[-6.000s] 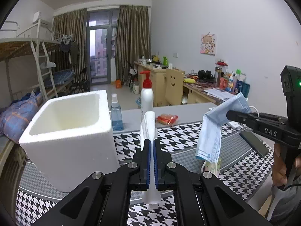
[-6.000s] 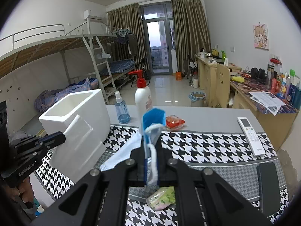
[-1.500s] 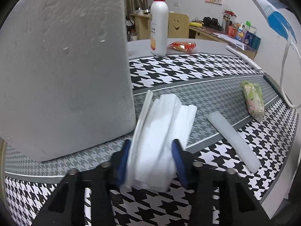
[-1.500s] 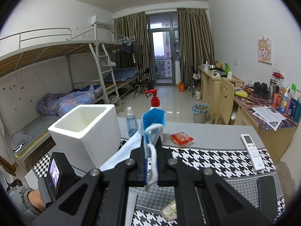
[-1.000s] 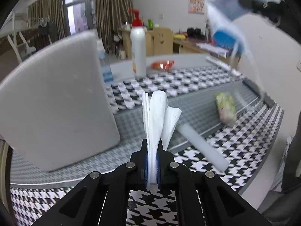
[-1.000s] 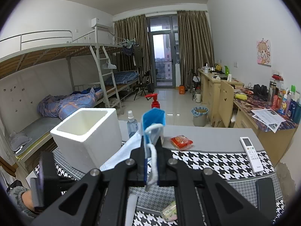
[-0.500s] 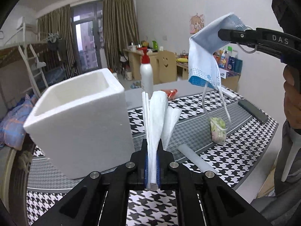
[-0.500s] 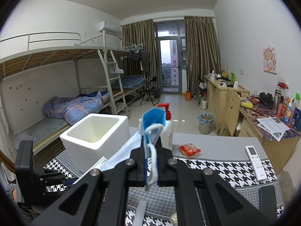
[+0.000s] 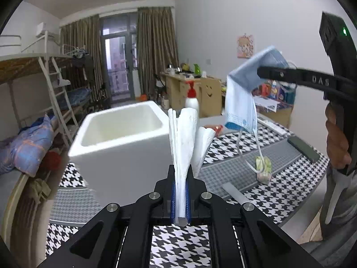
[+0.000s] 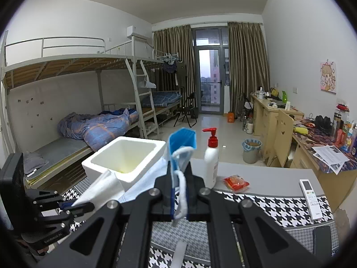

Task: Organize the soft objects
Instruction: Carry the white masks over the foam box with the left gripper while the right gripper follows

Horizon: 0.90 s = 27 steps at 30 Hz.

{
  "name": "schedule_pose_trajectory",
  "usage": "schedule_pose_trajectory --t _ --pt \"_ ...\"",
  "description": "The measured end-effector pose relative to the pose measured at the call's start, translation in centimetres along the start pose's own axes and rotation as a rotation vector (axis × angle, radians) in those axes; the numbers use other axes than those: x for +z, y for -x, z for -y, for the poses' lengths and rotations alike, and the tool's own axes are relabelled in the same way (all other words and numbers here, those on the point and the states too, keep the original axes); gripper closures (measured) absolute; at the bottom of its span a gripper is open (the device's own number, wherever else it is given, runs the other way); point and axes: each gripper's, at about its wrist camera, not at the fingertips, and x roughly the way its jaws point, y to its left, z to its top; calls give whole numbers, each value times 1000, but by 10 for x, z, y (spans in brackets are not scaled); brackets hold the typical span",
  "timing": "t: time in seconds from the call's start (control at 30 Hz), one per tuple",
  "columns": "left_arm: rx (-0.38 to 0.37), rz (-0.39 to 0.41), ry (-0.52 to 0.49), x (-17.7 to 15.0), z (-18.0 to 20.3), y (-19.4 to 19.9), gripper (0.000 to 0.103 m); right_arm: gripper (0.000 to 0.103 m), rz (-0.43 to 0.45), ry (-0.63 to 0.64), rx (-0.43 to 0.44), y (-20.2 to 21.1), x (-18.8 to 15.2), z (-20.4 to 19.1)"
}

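Observation:
My left gripper [image 9: 180,192] is shut on a folded white tissue stack [image 9: 184,138] and holds it up in the air, just right of the white foam box [image 9: 121,147]. The right wrist view shows the same gripper [image 10: 78,207] with the tissue [image 10: 98,189] at the lower left. My right gripper [image 10: 178,192] is shut on a blue face mask [image 10: 181,143], held high above the table. In the left wrist view the mask [image 9: 242,105] hangs from the right gripper [image 9: 258,72], its ear loops dangling. The box [image 10: 125,158] is open-topped and looks empty.
On the houndstooth tablecloth [image 9: 290,187] lie a green tissue pack [image 9: 263,169], a white tube [image 9: 234,194], a dark phone [image 9: 302,148], a remote [image 10: 310,195], a red snack pack [image 10: 236,182] and a pump bottle [image 10: 211,163]. A bunk bed stands at the left.
My left gripper closed on the tissue stack on the table and lifted it up beside the box. My right gripper rose with the mask and moved toward the box.

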Motion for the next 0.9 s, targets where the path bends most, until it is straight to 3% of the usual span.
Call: schedule_pose_trajectory --t 0.5,0.9 --pt "73 130 68 28 -20 16 96 94 -9 1 15 -12 7 -10" --pt "116 150 117 40 -43 11 96 94 -15 2 21 -28 15 -20"
